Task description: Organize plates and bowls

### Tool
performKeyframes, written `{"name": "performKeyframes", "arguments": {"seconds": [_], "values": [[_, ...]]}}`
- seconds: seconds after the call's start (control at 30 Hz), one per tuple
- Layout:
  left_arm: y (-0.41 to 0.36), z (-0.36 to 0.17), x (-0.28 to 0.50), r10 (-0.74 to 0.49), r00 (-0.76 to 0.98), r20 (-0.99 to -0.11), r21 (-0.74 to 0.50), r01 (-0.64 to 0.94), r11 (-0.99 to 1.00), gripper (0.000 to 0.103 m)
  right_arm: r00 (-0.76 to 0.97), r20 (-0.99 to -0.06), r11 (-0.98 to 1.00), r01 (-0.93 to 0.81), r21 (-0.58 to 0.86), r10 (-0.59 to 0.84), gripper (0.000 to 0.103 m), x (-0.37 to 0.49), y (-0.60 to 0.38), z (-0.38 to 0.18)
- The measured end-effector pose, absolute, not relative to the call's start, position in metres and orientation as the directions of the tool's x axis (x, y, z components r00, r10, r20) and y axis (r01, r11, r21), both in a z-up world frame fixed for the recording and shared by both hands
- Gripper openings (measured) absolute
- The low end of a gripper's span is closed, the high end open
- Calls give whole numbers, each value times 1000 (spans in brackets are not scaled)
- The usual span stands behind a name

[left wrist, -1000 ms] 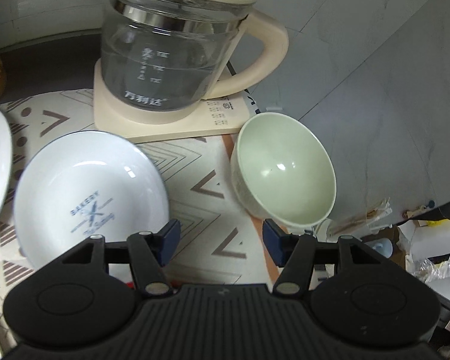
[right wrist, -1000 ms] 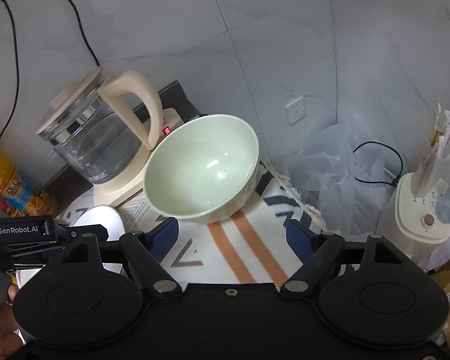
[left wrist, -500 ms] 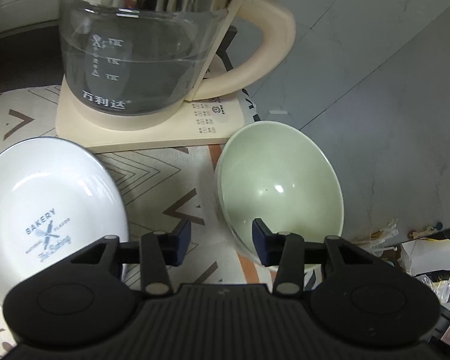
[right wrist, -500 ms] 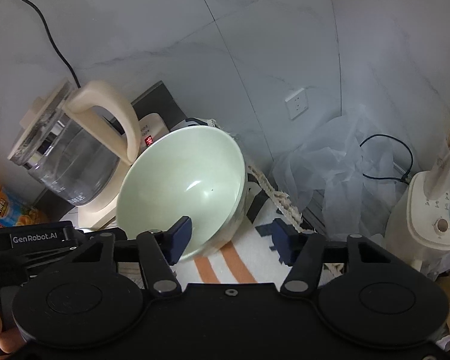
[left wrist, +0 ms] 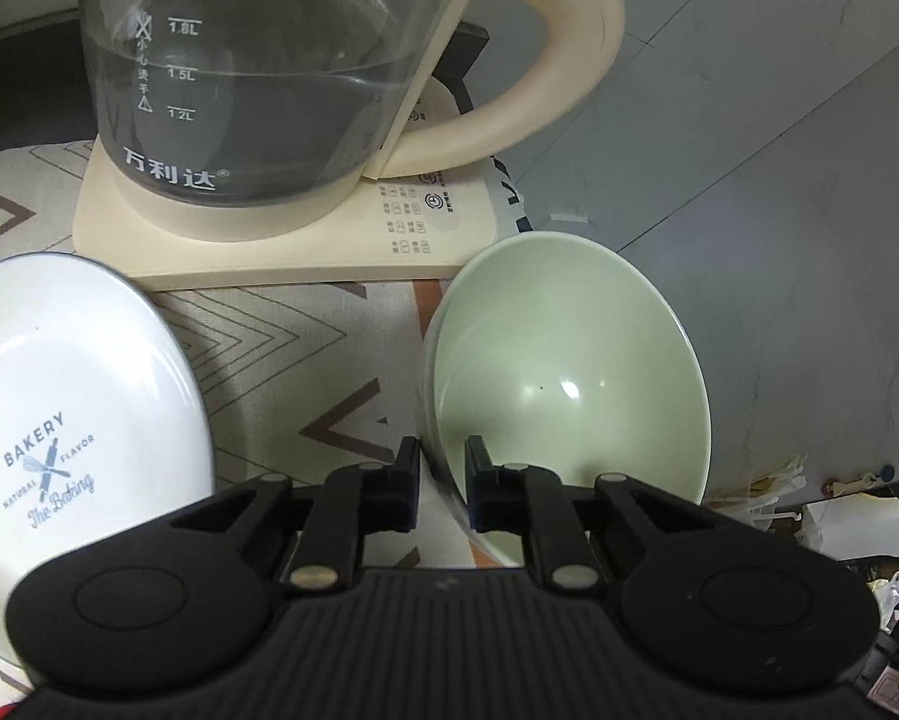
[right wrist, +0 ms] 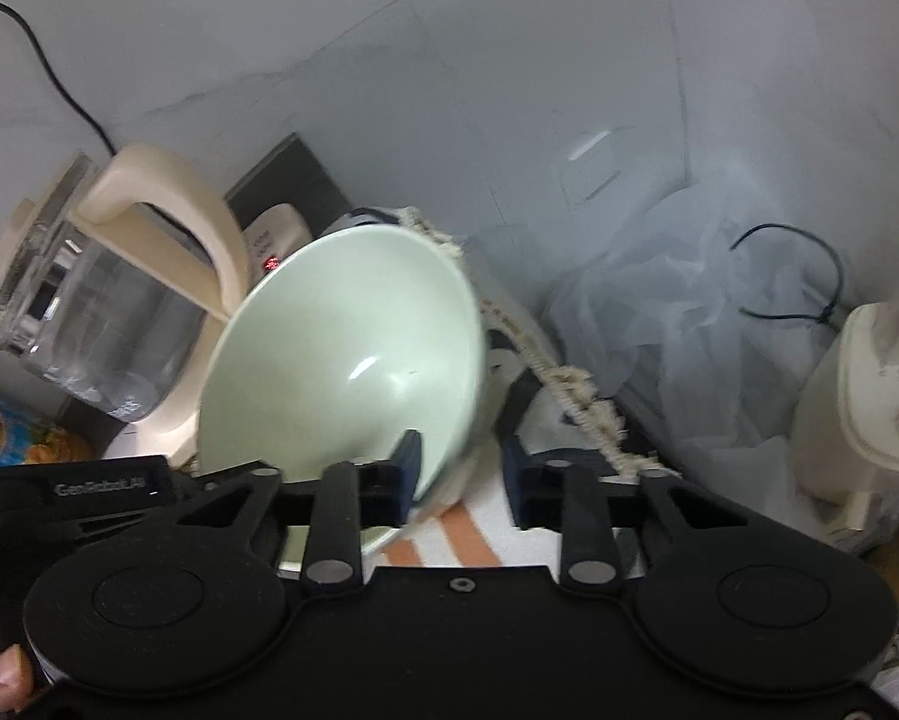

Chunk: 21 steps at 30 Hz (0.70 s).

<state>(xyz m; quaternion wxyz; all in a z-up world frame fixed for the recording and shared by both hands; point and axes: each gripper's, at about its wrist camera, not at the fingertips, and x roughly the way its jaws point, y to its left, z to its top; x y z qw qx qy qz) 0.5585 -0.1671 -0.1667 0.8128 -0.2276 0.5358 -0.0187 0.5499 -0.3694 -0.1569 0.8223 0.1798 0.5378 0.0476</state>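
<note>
A home kitchen corner: a glass electric kettle (left wrist: 257,78) sits on its cream base on a patterned table mat (left wrist: 305,360), beside a white "Bakery" plate (left wrist: 71,420) and a pale green bowl (left wrist: 569,372). Marble-look wall tiles (right wrist: 449,60) carry a socket (right wrist: 590,171) and a black cable (right wrist: 59,90).

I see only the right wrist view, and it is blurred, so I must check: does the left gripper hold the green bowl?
Observer: It seems so. The left gripper straddles the near rim of the green bowl, one finger inside and one outside, closed on it as far as I can see.
Operator: Is any plate near?
Observer: Yes. A white plate printed BAKERY lies on the patterned mat, left of the bowl and apart from it.
</note>
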Motion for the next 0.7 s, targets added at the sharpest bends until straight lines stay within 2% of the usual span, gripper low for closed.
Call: {"name": "performKeyframes", "arguments": {"seconds": [0.7], "values": [[-137, -117, 503, -294, 493, -819, -436, -201, 877, 13, 529, -804, 932, 62, 356, 272, 22, 503, -347, -93]]}}
